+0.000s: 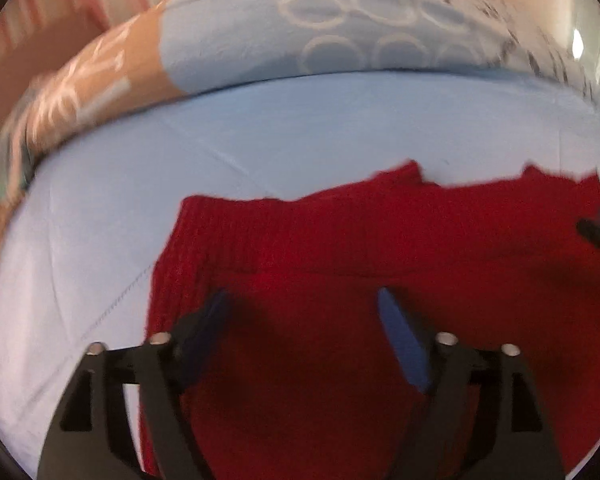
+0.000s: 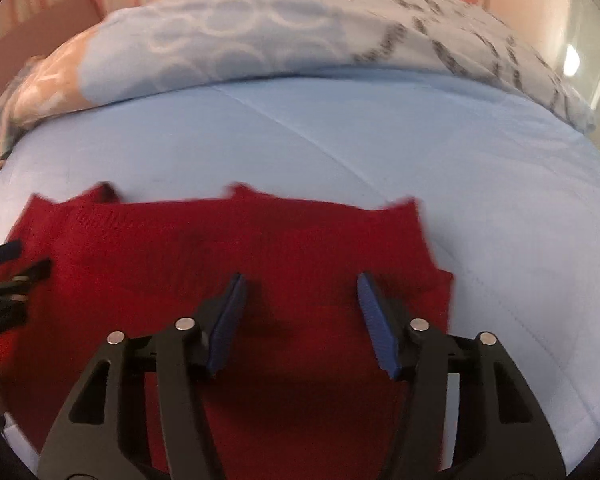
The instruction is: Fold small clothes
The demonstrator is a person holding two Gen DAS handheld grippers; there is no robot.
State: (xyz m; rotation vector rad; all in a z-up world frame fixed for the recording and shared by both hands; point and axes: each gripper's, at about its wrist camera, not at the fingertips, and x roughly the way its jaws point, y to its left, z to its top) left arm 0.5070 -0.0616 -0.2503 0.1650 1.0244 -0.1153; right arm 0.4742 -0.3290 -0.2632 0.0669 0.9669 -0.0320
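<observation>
- Left wrist view: the red knit garment (image 1: 340, 248) lies spread on the light blue sheet (image 1: 260, 132) of a bed, its ribbed edge toward the left of the picture. Lying flat like this, it is probably laid out so an edge can be picked up and carried over for a fold.
- The left gripper (image 1: 304, 300) hangs just over the knit, pointed steeply down. Its 2 blue pads (image 1: 402, 344) stand wide apart with only red cloth seen under the gap; nothing is pinched between them. Blur hides whether the tips touch the fabric.
- At the right rim, the black tip of the other tool shows over the same garment.
- Right wrist view: the red garment fills the lower middle, its far edge jagged with 3 small points, its right edge near the sheet's stitched seam (image 2: 512, 320). A patterned duvet (image 2: 300, 28) is bunched well behind it, clear of the working area.
- The right gripper (image 2: 300, 284) sits above the garment's right part, jaws spread with a clear gap, holding nothing. I judge both tools are placed at matching spots to grip 1 edge together.
- The left tool's black fingers show at the left rim.
</observation>
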